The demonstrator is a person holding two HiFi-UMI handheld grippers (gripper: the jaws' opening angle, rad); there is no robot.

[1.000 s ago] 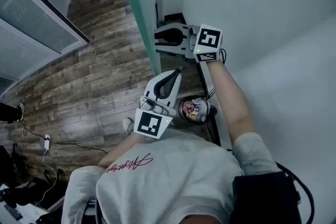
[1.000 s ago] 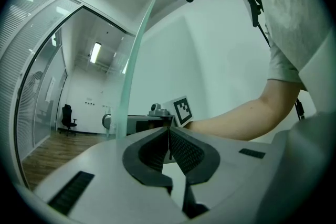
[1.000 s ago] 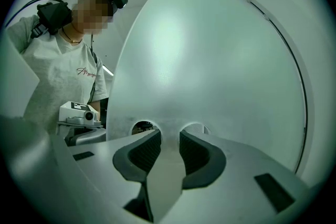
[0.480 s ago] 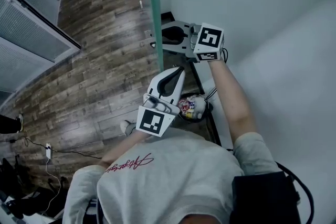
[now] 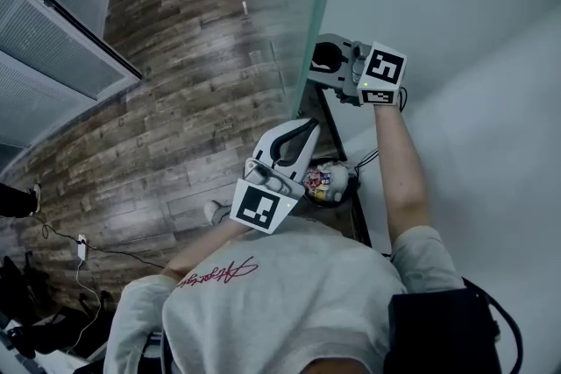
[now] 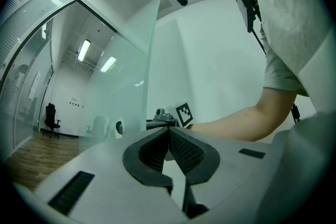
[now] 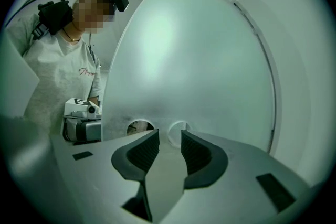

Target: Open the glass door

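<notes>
The frosted glass door [image 5: 302, 31] stands swung out from the white wall, and I look down along its top edge. It fills the right gripper view as a pale pane [image 7: 199, 60] with two round holes [image 7: 139, 127] low down. My right gripper [image 5: 317, 66] is level at the door's edge. Its jaws [image 7: 165, 147] are opening, with nothing between them and the pane just ahead. My left gripper [image 5: 305, 127] hangs lower and nearer my body, and its jaws [image 6: 168, 132] are shut and empty. The door's edge [image 6: 149, 60] rises ahead of it.
Wood-plank floor [image 5: 175, 101] lies left of the door and a white wall [image 5: 456, 13] to the right. A round bin with coloured contents [image 5: 329, 181] sits below my hands. Cables [image 5: 79, 245] trail at the left. An office chair [image 6: 51, 115] stands beyond the glass partition.
The door has swung from edge-on to a tilted pane reaching right. My right gripper went right with it. The left gripper shifted slightly right.
</notes>
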